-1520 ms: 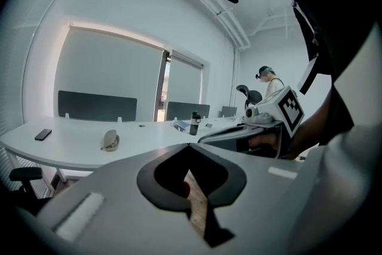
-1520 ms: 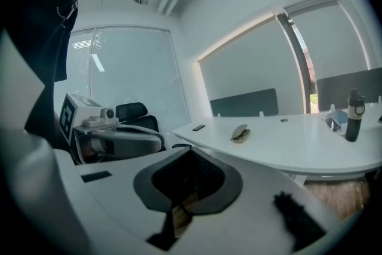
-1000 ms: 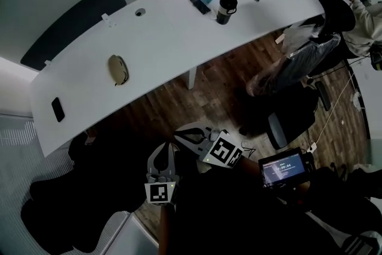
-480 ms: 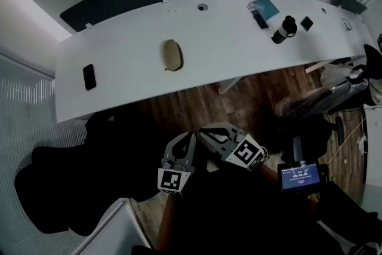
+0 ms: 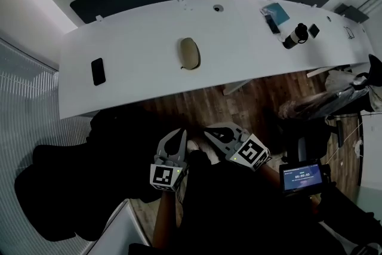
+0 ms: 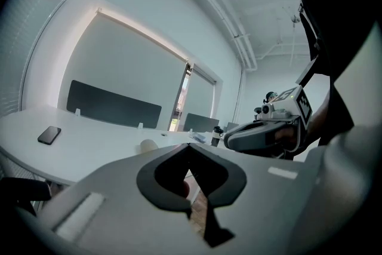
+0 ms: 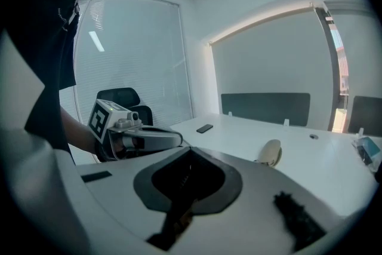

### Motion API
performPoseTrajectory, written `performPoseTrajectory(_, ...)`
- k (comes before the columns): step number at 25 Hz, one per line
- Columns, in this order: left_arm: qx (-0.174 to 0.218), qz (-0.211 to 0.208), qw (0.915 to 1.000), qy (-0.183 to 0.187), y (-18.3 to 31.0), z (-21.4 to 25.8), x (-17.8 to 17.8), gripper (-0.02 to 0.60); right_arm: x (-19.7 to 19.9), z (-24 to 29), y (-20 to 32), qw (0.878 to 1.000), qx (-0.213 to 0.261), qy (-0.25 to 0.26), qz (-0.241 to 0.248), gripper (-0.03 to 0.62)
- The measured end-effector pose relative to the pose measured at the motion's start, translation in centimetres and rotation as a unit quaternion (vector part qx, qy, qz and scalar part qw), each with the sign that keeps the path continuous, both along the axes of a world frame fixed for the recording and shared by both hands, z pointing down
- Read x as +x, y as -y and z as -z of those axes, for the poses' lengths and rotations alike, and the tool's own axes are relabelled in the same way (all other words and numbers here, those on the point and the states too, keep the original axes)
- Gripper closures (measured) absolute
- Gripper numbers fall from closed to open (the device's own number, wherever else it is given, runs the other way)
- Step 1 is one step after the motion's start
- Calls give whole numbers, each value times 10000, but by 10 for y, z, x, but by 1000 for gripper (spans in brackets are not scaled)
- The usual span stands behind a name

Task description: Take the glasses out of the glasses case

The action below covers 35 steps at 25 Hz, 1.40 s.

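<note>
From the head view, the tan glasses case (image 5: pixel 190 53) lay on the white table (image 5: pixel 137 51), well apart from the left gripper (image 5: pixel 177 135) and the right gripper (image 5: pixel 210 131). The left gripper view showed its 2 jaws pressed together, holding nothing. The right gripper view showed the same, with the case ahead on the table.

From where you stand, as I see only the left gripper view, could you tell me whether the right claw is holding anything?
Observer: No, the right claw is shut and empty.
Operator: Is the glasses case open yet?
Observer: No, the glasses case looks closed, lying on the white table.
Operator: Have we reached the table?
Observer: Not yet; wooden floor shows between the left claw and its edge.
</note>
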<state>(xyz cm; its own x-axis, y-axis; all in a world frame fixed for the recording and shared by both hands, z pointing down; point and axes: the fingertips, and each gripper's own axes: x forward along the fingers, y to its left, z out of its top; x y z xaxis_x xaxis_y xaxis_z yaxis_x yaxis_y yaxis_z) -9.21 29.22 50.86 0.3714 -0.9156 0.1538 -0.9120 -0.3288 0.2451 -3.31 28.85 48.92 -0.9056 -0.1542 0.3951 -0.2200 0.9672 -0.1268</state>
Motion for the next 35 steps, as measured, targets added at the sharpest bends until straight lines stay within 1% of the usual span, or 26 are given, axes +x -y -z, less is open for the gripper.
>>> performPoseTrajectory(4, -19, 83, 10000, 21, 0, -7, -12, 574, -11, -9, 3, 9999, -98, -52, 22, 586)
performPoseTrajectory(6, -22, 54, 10000, 12, 0, -9, -15, 574, -19, -12, 8, 9999, -104, -57, 56, 586)
performPoseTrajectory(9, -189, 92, 9998, -70, 2, -12, -20, 574, -33, -13, 13, 9998, -109, -11, 154, 586)
performPoseTrajectory(12, -179, 181, 9997, -6, 10, -12, -25, 574, -41, -18, 20, 9994, -188, 15, 291, 586)
performPoseTrajectory(14, -264, 179, 9995, -88, 14, -7, -24, 574, -43, -21, 24, 9988, -298, 60, 373, 586)
performPoseTrajectory(16, -287, 100, 9994, -192, 19, -3, -23, 574, -48, -16, 31, 9985, -277, 130, 457, 586)
performPoseTrajectory(18, -299, 38, 9994, -194, 28, -4, -27, 574, -52, -12, 44, 9986, -266, 194, 414, 586)
performPoseTrajectory(19, -275, 1, 9995, -138, 34, -5, -28, 574, -52, -11, 52, 9987, -280, 227, 363, 586)
performPoseTrajectory(21, -208, -89, 9997, 70, 47, -8, -30, 574, -50, -9, 68, 9990, -301, 250, 233, 586)
performPoseTrajectory(23, -245, -167, 9993, 247, 61, -9, -27, 574, -46, -9, 84, 9992, -312, 249, 77, 586)
performPoseTrajectory(26, -286, -311, 9984, 364, 81, -8, -22, 574, -41, -9, 104, 9989, -356, 300, -95, 586)
performPoseTrajectory(29, -348, -395, 9979, 385, 102, -5, -17, 574, -40, -9, 125, 9983, -414, 364, -168, 586)
performPoseTrajectory(32, -514, -510, 9967, 375, 116, -4, -8, 574, -37, -9, 143, 9978, -463, 425, -187, 586)
performPoseTrajectory(35, -533, -606, 9962, 331, 128, -2, 2, 574, -34, -13, 162, 9970, -547, 497, -213, 586)
